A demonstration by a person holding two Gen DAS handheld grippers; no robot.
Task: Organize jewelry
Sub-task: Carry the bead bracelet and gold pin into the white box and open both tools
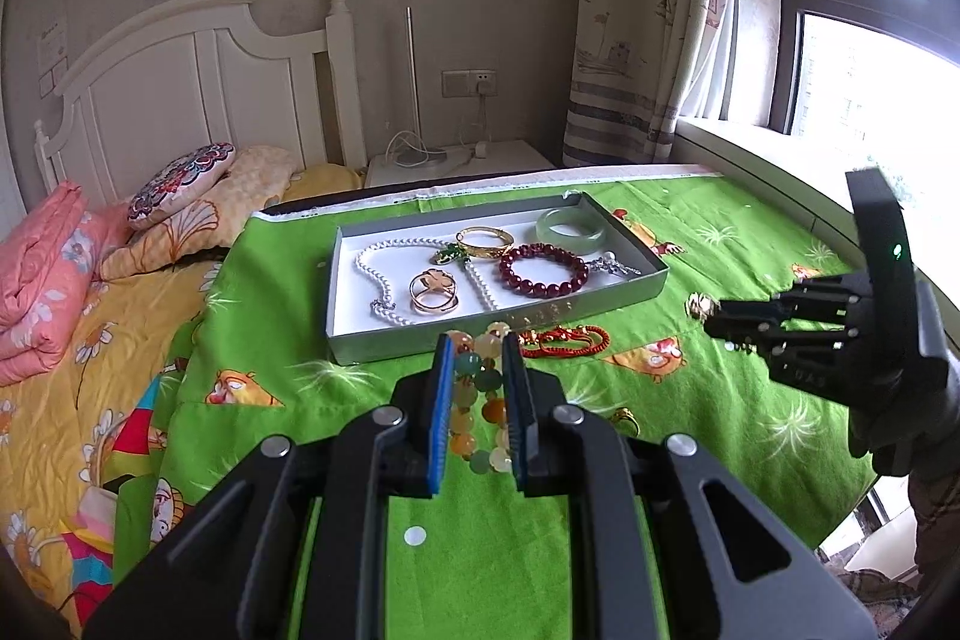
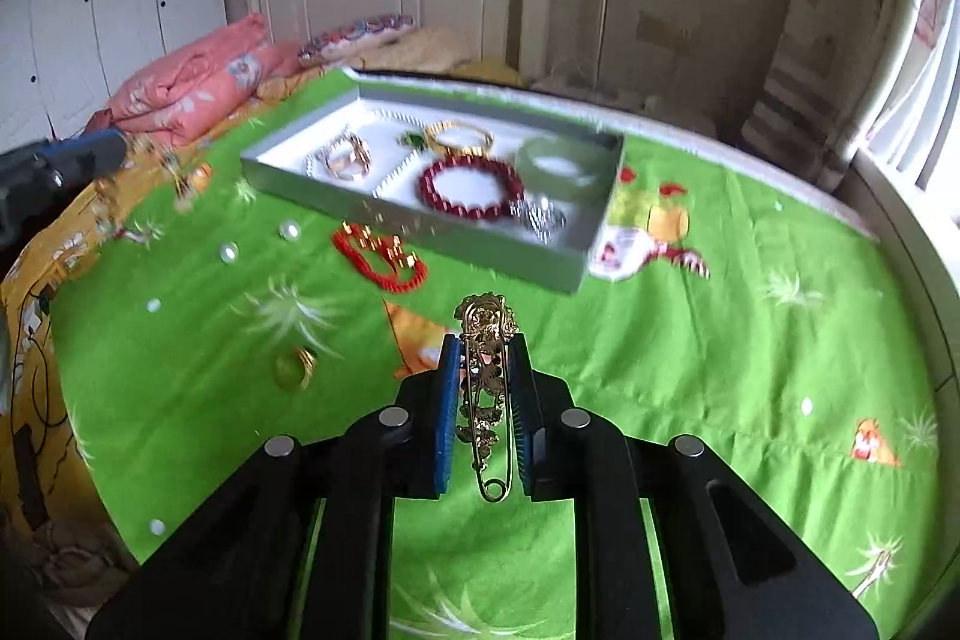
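My left gripper (image 1: 477, 340) is shut on a bracelet of orange, green and cream beads (image 1: 480, 382), held above the green cloth just in front of the grey tray (image 1: 498, 322). My right gripper (image 2: 485, 340) is shut on a gold brooch with a long pin (image 2: 486, 322), which stands lengthwise between its blue pads. In the left wrist view the right gripper (image 1: 714, 319) hovers right of the tray. The tray holds a pearl necklace (image 1: 384, 256), a gold bangle (image 1: 485, 241), a jade bangle (image 1: 570, 226), a dark red bead bracelet (image 1: 543, 269) and rose-gold rings (image 1: 433, 289).
A red cord bracelet with gold charms (image 2: 381, 256) lies on the green cloth (image 2: 690, 340) before the tray. A gold ring (image 2: 294, 369) and loose pearls (image 2: 290, 230) lie to its left. Pillows and a pink quilt (image 1: 42, 274) sit at the bed's head; a window is at right.
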